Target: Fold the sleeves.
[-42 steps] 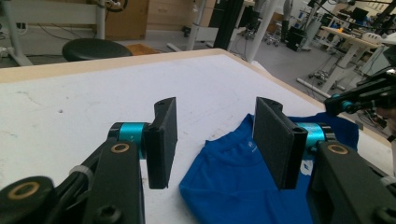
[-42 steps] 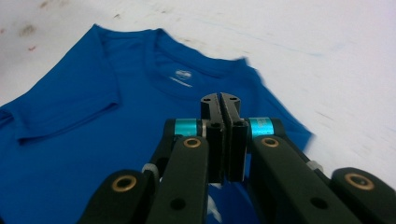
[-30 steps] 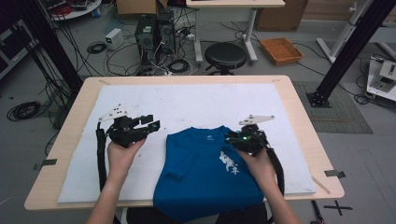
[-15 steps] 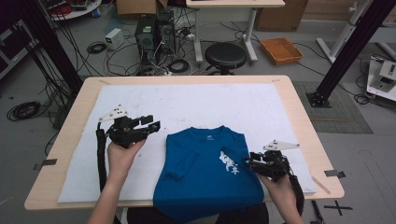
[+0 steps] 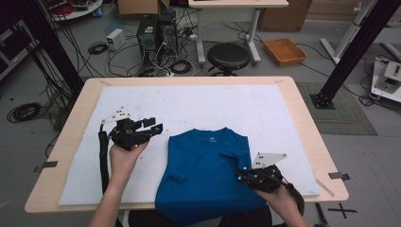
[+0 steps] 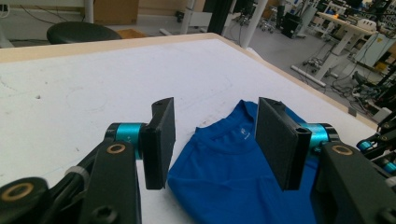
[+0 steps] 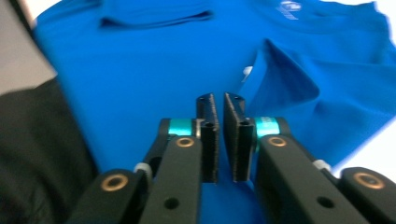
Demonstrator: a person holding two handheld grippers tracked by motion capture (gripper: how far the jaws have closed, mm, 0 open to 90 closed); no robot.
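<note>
White mat (image 5: 189, 101) covers the counter (image 5: 302, 118); blue T-shirt (image 5: 208, 175) lies at its near edge, hem hanging over. Left hand-held gripper (image 5: 153, 128) just left of the shirt's collar, above the mat, jaws spread, nothing between. Right hand-held gripper (image 5: 242, 174) at the shirt's right edge, jaws just closing, narrow gap, no cloth pinched.

The blue shirt's (image 5: 208, 175) lower hem hangs past the table (image 5: 302, 104) edge, cut off by the high view's bottom. In the right gripper view its chest print (image 7: 246, 71) is mostly hidden under a fold.
</note>
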